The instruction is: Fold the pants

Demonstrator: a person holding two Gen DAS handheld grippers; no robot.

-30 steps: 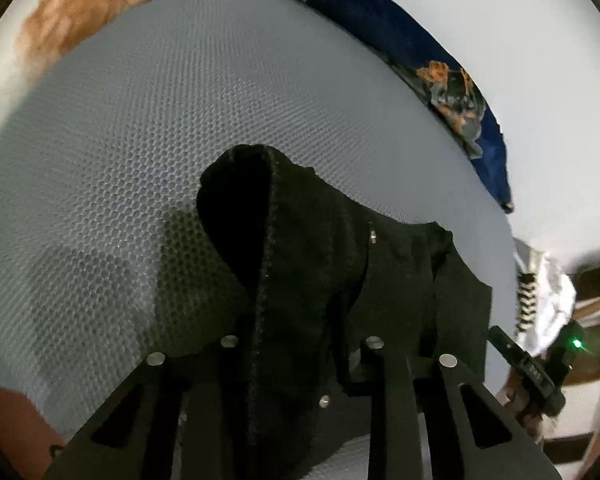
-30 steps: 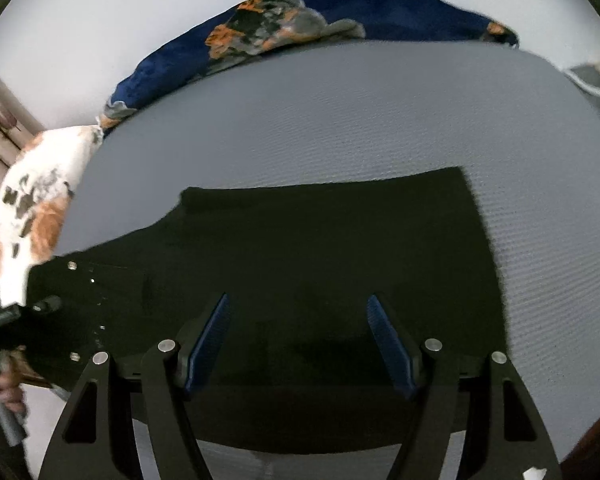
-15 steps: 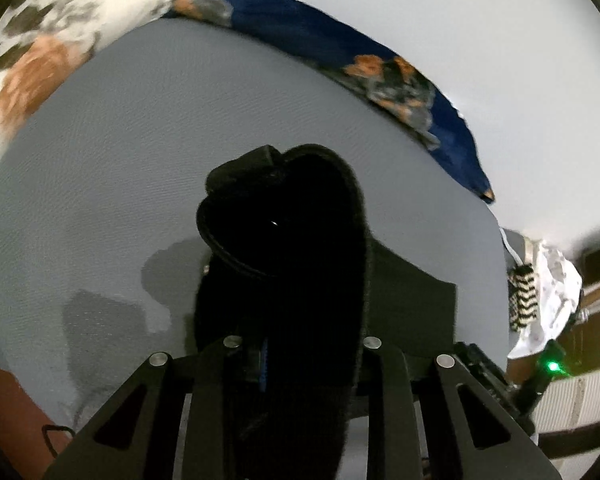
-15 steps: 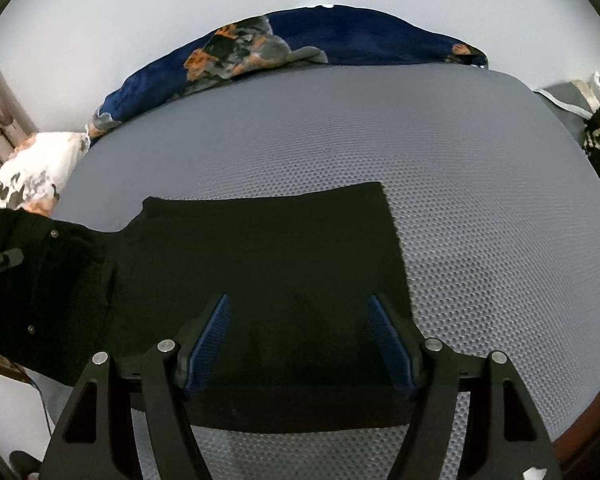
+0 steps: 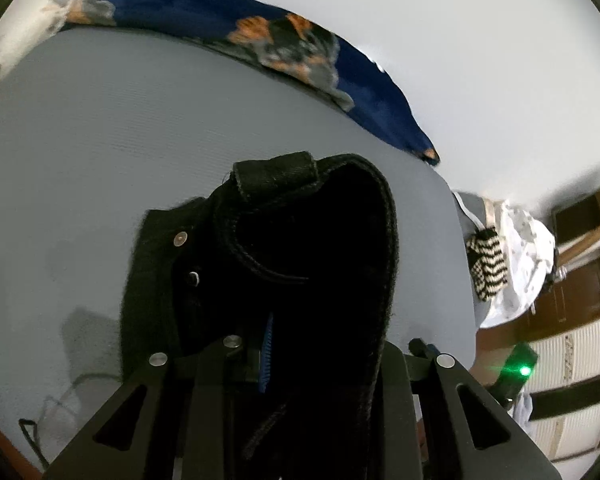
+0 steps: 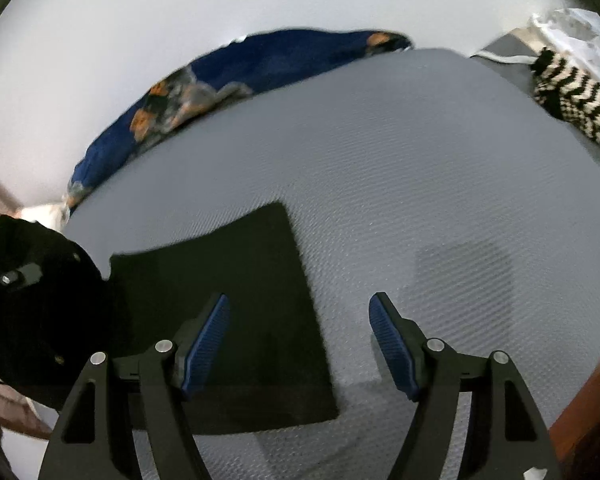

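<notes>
The black pants (image 6: 236,304) lie partly flat on the grey mattress (image 6: 400,168), their leg end squared off at lower centre. My left gripper (image 5: 300,364) is shut on the pants' waistband (image 5: 312,264), which drapes over its fingers with rivets and a belt loop showing; the lifted waist also shows at the left edge of the right wrist view (image 6: 36,304). My right gripper (image 6: 300,336) is open and empty, hovering above the leg end, its left blue pad (image 6: 206,340) over the fabric and its right pad (image 6: 392,344) over bare mattress.
A blue floral blanket (image 5: 284,48) lies along the mattress's far edge by the white wall. A black-and-white zigzag knit (image 6: 568,96) and white cloth (image 5: 524,256) sit past the mattress end. A brown wooden edge (image 6: 588,412) shows at lower right.
My left gripper has lifted the waist end higher and carried it over toward the legs. My right gripper has shifted right, so the leg end now sits left of centre beneath it.
</notes>
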